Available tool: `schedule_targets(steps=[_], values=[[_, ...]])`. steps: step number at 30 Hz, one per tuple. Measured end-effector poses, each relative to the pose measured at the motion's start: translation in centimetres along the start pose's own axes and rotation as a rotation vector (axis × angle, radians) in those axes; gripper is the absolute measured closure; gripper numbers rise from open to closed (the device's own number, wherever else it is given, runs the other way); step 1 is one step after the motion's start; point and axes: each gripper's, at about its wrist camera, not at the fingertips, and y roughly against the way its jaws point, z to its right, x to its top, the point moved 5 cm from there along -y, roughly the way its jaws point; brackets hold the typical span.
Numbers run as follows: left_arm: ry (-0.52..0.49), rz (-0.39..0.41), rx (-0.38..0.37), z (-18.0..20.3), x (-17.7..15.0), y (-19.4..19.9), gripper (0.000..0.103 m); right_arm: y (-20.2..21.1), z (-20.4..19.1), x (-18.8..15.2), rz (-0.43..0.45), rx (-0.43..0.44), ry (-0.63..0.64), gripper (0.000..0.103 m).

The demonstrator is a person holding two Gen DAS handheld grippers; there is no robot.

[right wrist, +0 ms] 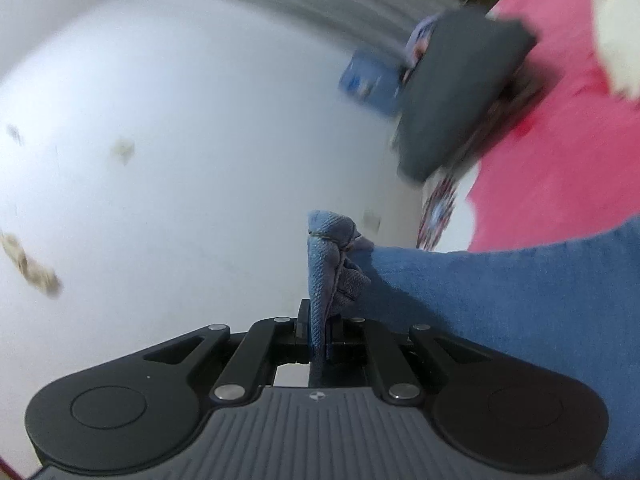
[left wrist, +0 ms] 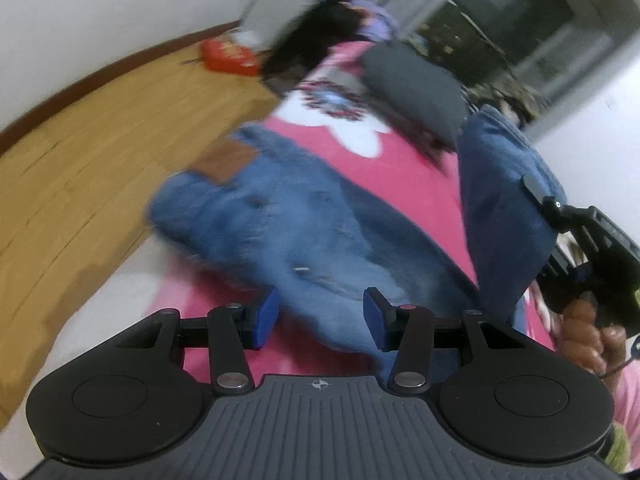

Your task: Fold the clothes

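Your right gripper (right wrist: 318,328) is clenched on a bunched edge of the jeans (left wrist: 280,220), which sprawl across the pink bedspread (left wrist: 400,168) toward its floor-side edge. Your left gripper (left wrist: 320,318) hangs released above them.

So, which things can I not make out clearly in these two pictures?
- Jeans, left wrist view: motion blur hides the seams and the fold lines.
- Right gripper, left wrist view: cut off by the right edge; its tips are sunk in denim.
- Left gripper: jaws open, empty; absent from the right wrist view.
- Dark heap at the far end of the bedspread: too blurred to name.
- Grey cushion, right wrist view: smeared.
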Motion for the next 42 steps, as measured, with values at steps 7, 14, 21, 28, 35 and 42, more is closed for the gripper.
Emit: schedule_targets(steps=[7, 14, 21, 28, 35, 42], values=[[0.1, -0.005, 0.046, -3.6, -0.4, 0.3, 0.057, -9.1, -3.8, -6.2, -0.175, -0.091, 0.287, 0.096], [0.111, -0.049, 0.061, -4.5, -1.6, 0.1, 0.057, -13.7, -0.9, -11.2, -0.38, -0.116, 0.248, 0.067], [0.115, -0.033, -0.015, -3.9, -1.2, 0.5, 0.055, -4.7, 1.0, -7.5, -0.229, 0.073, -0.007, 0.047], [0.203, 0.009, -0.119, -3.0, -1.0, -0.2, 0.047, 12.5, 8.7, -1.9, 0.114, -0.012, -0.292, 0.043], [0.306, 0.025, -0.174, -3.1, -1.0, -2.2, 0.037, 25.8, 15.2, -0.9, 0.291, -0.235, -0.425, 0.033], [0.395, 0.057, -0.182, -3.4, -0.8, -4.0, 0.037, 23.7, 17.7, -2.8, 0.119, -0.286, -0.461, 0.034]])
